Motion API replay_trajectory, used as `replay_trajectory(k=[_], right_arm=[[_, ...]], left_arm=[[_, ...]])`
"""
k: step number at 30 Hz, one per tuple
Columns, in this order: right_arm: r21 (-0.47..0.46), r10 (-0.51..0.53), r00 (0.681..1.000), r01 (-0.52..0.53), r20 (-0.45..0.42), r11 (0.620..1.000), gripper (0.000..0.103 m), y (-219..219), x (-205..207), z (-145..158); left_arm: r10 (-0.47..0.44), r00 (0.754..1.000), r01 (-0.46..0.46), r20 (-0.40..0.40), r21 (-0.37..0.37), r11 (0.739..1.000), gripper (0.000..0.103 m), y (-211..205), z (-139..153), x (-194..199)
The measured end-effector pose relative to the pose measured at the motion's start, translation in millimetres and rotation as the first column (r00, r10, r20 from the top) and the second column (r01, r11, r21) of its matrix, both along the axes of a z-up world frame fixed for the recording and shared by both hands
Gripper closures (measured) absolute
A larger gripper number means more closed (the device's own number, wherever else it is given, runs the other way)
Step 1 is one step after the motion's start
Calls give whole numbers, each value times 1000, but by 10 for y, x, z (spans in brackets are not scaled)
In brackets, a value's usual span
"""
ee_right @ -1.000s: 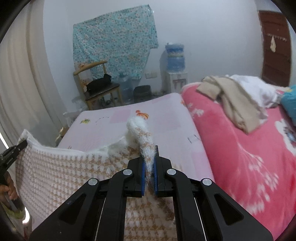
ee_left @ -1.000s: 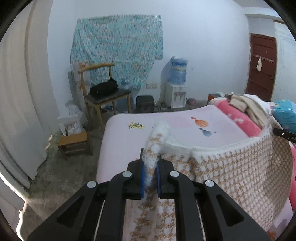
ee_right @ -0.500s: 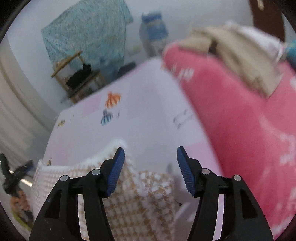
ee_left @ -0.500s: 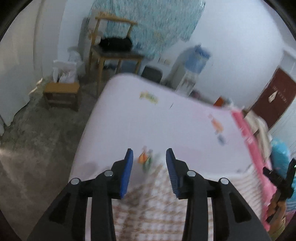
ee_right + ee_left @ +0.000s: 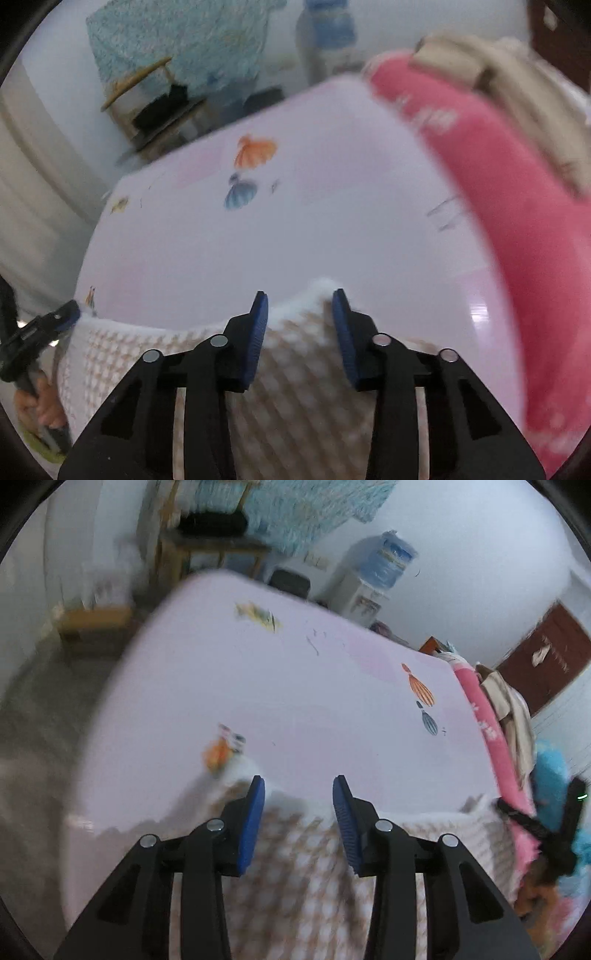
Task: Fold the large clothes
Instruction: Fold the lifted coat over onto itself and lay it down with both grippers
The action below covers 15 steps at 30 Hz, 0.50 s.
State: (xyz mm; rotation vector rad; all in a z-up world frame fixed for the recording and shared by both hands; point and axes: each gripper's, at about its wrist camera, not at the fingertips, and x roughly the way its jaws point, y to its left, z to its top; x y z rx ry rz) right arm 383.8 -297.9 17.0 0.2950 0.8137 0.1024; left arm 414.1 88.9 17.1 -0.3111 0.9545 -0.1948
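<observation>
A fluffy white and tan checked garment [image 5: 295, 867] lies on the near part of the pale pink bed [image 5: 295, 686]. My left gripper [image 5: 298, 786] is open and empty, its blue pads just above the garment's far edge. The garment also shows in the right wrist view [image 5: 303, 369], with my right gripper [image 5: 298, 301] open and empty over its far right corner. The other gripper shows at the edge of each view, the right one [image 5: 539, 823] and the left one [image 5: 40, 328].
A pink blanket [image 5: 517, 206] with beige clothes [image 5: 517, 85] piled on it lies along the bed's right side. Beyond the bed stand a wooden chair [image 5: 207, 542], a small stool [image 5: 96, 620] and a water dispenser [image 5: 373, 579]. A brown door [image 5: 543, 668] is at the far right.
Both grippers have let go of the garment's top edge and opened. They tilted down toward the bed, and the garment has dropped onto the near part of the bed.
</observation>
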Motion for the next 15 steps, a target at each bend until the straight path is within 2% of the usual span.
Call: replay_trajectory(k=[2, 4, 5, 7, 8, 9, 10, 12, 13, 15], right_arm=[[-5, 65, 997, -65, 42, 998, 62, 152, -254, 141], [-65, 167, 983, -163, 73, 985, 59, 464, -561, 215], [-85, 196, 978, -190, 74, 978, 59, 540, -644, 199], [-135, 255, 966, -248, 37, 959, 58, 792, -723, 36], [-159, 254, 967, -249, 9, 955, 58, 829, -669, -71], [-196, 246, 969, -244, -12, 950, 58, 896, -612, -215], [-223, 245, 969, -236, 15, 946, 58, 916, -598, -251], [-211, 224, 974, -221, -9, 952, 58, 916, -628, -163], [-192, 213, 977, -212, -15, 958, 58, 940, -794, -53], [-177, 252, 967, -241, 43, 954, 58, 956, -1069, 143]], left_arm=[[-98, 994, 98, 44, 4, 995, 66, -124, 201, -273], [-205, 977, 205, 59, 8, 979, 65, -330, 297, -539], [-279, 958, 279, 58, 15, 960, 63, -490, 308, -700], [-353, 935, 353, 22, 30, 935, 61, -762, 181, -893], [-359, 933, 359, -2, 49, 932, 61, -838, 87, -922], [-348, 937, 349, -25, 109, 931, 61, -935, -60, -926], [-343, 939, 341, -15, 134, 930, 59, -966, -134, -908], [-311, 950, 307, 9, 136, 942, 59, -949, -101, -933], [-292, 956, 286, 14, 153, 946, 60, -947, -41, -987], [-300, 952, 286, 61, 173, 943, 61, -919, 138, -1185]])
